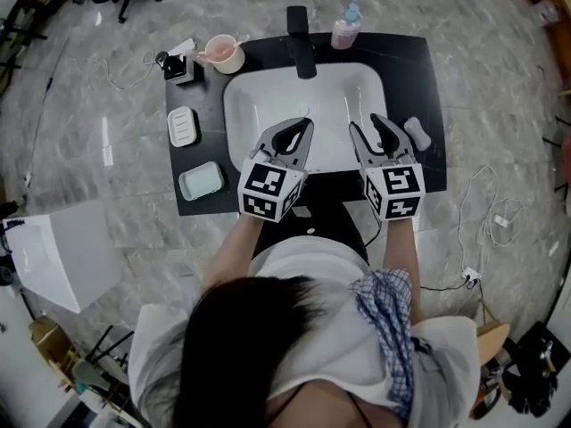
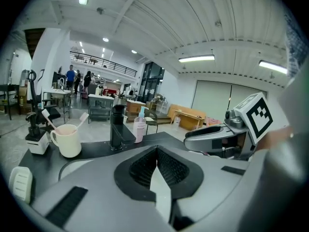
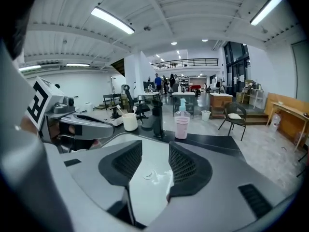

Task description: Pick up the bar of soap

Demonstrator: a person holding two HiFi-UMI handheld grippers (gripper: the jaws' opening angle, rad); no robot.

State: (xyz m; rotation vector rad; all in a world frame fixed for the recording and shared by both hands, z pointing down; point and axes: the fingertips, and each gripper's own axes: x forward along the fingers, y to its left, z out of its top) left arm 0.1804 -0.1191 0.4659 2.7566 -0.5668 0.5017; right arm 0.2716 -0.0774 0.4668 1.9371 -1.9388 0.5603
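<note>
The bar of soap point(image 1: 183, 126) is, as far as I can tell, the white ribbed block in its white dish on the black counter point(image 1: 415, 65), left of the white basin point(image 1: 268, 96) and well apart from both my tools. In the left gripper view its ribbed end shows at the lower left edge point(image 2: 21, 182). Just in front of it, toward me, lies a pale green tray point(image 1: 201, 182). Behind it stand a small black-and-white holder point(image 1: 178, 66) and a cream mug point(image 1: 224, 54) with a toothbrush in it. The black faucet point(image 1: 301, 41) rises at the back of the basin, with a pink pump bottle point(image 1: 345, 28) beside it.

My left gripper point(image 1: 306, 125) hangs over the near part of the basin. Its ribbed pads meet at the tips, so it is closed and has nothing in it. My right gripper point(image 1: 364, 123) hangs beside it over the basin's right half. Its jaws stand partly apart, with only the bare basin showing through the gap; it holds nothing. A small pale oblong thing point(image 1: 417, 134), which I cannot identify, lies on the counter just right of that gripper.
</note>
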